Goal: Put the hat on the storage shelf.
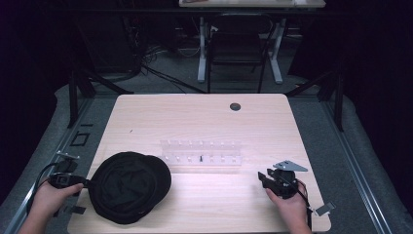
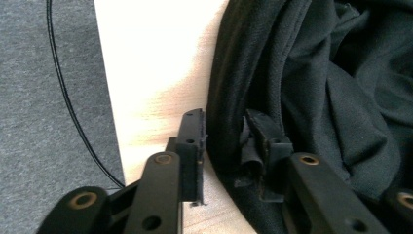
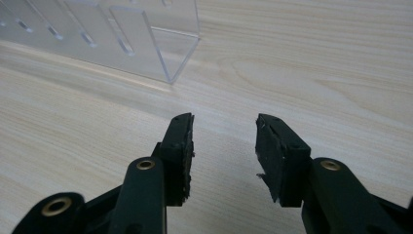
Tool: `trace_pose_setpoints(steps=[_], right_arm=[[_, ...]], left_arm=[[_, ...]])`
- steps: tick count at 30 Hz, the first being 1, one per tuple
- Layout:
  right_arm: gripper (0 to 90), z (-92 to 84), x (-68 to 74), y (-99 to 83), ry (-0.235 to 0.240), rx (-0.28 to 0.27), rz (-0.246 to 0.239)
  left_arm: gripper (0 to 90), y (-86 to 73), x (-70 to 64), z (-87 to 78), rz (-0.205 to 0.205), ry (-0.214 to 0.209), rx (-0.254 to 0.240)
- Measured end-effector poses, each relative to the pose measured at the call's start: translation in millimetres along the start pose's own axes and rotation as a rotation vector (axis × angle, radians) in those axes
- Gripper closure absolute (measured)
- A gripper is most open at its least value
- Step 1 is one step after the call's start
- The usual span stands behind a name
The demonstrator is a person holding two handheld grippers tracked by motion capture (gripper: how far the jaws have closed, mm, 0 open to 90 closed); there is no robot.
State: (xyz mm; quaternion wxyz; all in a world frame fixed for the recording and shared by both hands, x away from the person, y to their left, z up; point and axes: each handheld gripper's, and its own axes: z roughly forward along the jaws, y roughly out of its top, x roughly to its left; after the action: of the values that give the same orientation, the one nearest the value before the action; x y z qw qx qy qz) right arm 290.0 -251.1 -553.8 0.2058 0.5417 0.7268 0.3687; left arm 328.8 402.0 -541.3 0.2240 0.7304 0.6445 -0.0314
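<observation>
Left gripper (image 1: 84, 183) is in at the nine o'clock edge of the black cloth (image 1: 130, 186), and in the left gripper view its jaws straddle a thick fold of that cloth (image 2: 311, 97), partly closed, with the pads against the fabric on both sides. The cloth sits bunched at the table's (image 1: 204, 117) seven o'clock corner. Over at five o'clock, the right gripper (image 1: 263, 179) hangs over bare wood, jaws wide apart with nothing between them, the clear rack (image 1: 201, 152) at its eleven o'clock.
</observation>
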Motion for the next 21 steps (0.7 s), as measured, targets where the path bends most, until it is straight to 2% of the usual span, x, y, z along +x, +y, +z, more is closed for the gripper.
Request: trace_pose_setpoints(steps=[4, 8, 13, 21], right_arm=[[57.4, -0.4, -0.9, 0.2, 0.004, -0.006, 0.008], [57.4, -0.6, -1.5, 0.4, 0.008, -0.002, 0.011], [57.1, -0.5, -2.3, 0.3, 0.013, -0.006, 0.023], [57.1, -0.8, -3.0, 0.2, 0.017, -0.004, 0.033]], left_arm=[[72.5, 1.2, 0.1, 0.3, 0.002, -0.002, 0.016], [75.3, 1.3, -1.2, 1.2, -0.008, -0.005, 0.012], [83.2, 3.1, -5.4, -1.2, 0.005, -0.001, 0.025], [85.0, 6.7, -14.2, -13.2, 0.034, 0.01, 0.011]])
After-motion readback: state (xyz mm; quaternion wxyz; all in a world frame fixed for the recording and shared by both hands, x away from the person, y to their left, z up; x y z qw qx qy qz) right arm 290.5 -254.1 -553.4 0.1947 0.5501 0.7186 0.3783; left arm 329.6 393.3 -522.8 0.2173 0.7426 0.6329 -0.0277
